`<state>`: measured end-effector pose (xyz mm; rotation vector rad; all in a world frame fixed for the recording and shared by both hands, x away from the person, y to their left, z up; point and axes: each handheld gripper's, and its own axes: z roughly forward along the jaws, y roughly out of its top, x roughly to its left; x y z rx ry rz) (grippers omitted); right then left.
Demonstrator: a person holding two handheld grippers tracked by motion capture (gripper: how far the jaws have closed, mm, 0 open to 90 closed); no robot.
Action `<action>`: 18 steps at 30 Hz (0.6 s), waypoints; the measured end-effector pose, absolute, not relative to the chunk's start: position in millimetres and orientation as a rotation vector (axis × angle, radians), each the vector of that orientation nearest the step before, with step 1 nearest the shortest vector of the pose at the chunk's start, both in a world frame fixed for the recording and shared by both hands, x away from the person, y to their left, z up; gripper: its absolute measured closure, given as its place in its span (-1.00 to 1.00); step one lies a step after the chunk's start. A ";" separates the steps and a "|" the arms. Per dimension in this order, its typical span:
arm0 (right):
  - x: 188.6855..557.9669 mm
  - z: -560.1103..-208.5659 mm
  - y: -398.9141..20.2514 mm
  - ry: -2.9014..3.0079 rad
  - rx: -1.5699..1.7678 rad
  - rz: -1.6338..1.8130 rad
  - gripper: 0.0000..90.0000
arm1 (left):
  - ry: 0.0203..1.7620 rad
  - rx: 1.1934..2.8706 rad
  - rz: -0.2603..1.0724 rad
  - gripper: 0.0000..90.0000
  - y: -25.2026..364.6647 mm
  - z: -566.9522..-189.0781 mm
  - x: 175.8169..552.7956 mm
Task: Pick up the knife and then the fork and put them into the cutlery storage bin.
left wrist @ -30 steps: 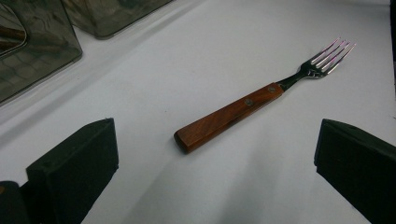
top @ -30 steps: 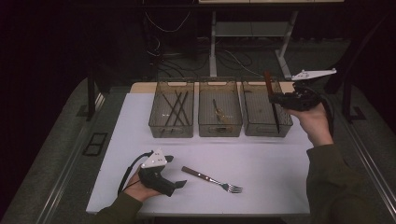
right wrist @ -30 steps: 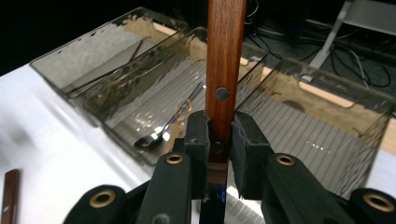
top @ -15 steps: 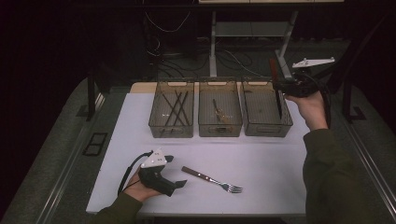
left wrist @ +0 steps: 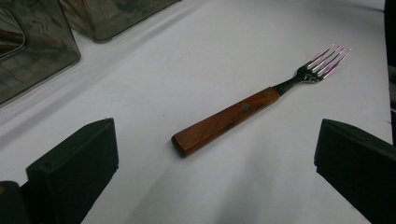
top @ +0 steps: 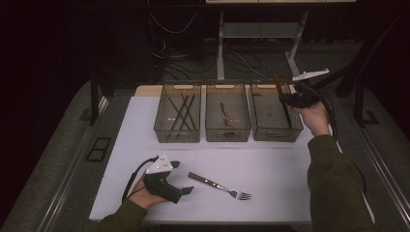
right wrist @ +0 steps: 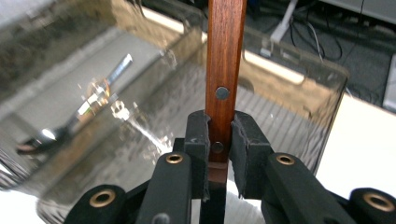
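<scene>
Wooden-handled utensil (right wrist: 226, 56) clamped upright in right claw (right wrist: 219, 149), over rightmost bin (top: 270, 130)

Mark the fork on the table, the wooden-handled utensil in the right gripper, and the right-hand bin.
fork (left wrist: 226, 119), left gripper view, wooden handle
wooden-handled utensil (right wrist: 225, 56), right gripper view, handle above the jaws
right-hand bin (top: 275, 133), high view, front wall

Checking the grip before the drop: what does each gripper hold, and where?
Right gripper clamps a wooden-handled utensil by its handle; left gripper holds nothing.
</scene>
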<state>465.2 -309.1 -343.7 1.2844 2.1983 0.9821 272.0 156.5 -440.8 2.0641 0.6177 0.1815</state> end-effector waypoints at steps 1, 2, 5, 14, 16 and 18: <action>465.2 -347.0 -310.1 2.203 1.294 0.974 0.73 | 0.619 2.066 0.182 -1.00 156.6 -440.9 272.2; 465.0 -350.3 -311.5 2.211 1.294 0.965 0.73 | 0.619 2.065 0.182 -1.00 156.5 -440.9 272.1; 465.0 -360.3 -315.2 2.230 1.309 0.924 0.73 | 0.614 2.066 0.184 -1.00 156.5 -440.6 271.9; 467.2 -376.9 -317.4 2.279 1.322 0.894 0.72 | 0.617 2.066 0.184 -1.00 157.1 -440.4 272.0; 468.9 -378.8 -316.0 2.283 1.330 0.893 0.72 | 0.620 2.065 0.183 -1.00 157.1 -440.6 272.0; 470.9 -381.3 -313.3 2.287 1.328 0.886 0.70 | 0.620 2.065 0.182 -1.00 156.8 -440.9 272.1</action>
